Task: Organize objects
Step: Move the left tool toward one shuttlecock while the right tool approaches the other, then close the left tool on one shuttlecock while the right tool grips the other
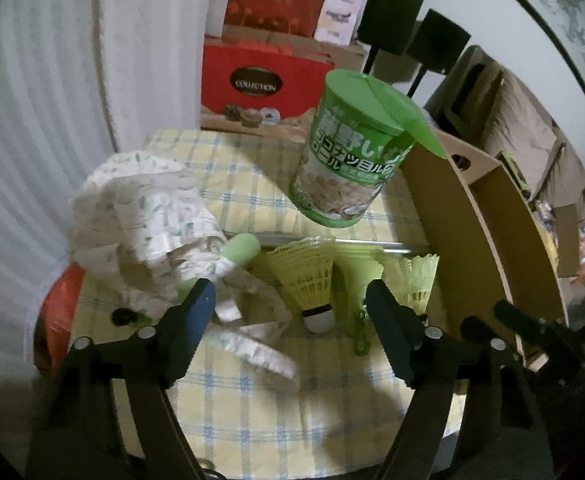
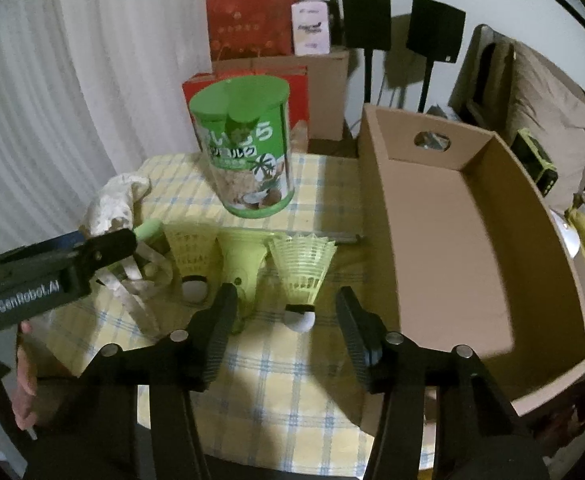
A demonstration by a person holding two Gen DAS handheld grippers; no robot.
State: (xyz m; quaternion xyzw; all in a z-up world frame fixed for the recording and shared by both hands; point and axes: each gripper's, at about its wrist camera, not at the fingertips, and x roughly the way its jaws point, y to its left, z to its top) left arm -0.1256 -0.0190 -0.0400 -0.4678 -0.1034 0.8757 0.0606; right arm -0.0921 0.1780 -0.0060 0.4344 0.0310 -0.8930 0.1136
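My left gripper point(image 1: 290, 308) stands part open, holding nothing, near the left shuttlecock point(image 1: 310, 280). My right gripper point(image 2: 286, 322), also empty, straddles the right shuttlecock point(image 2: 302, 276); I should close gently on its cork, then lift right into the cardboard box point(image 2: 452, 240).

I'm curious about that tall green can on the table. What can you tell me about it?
The green can is a round snack canister with a flat green plastic lid, Japanese lettering and pictures of coconut and rolled wafers. It stands upright at the far side of the checked tablecloth, behind the shuttlecocks, left of the cardboard box. Nothing grips it.
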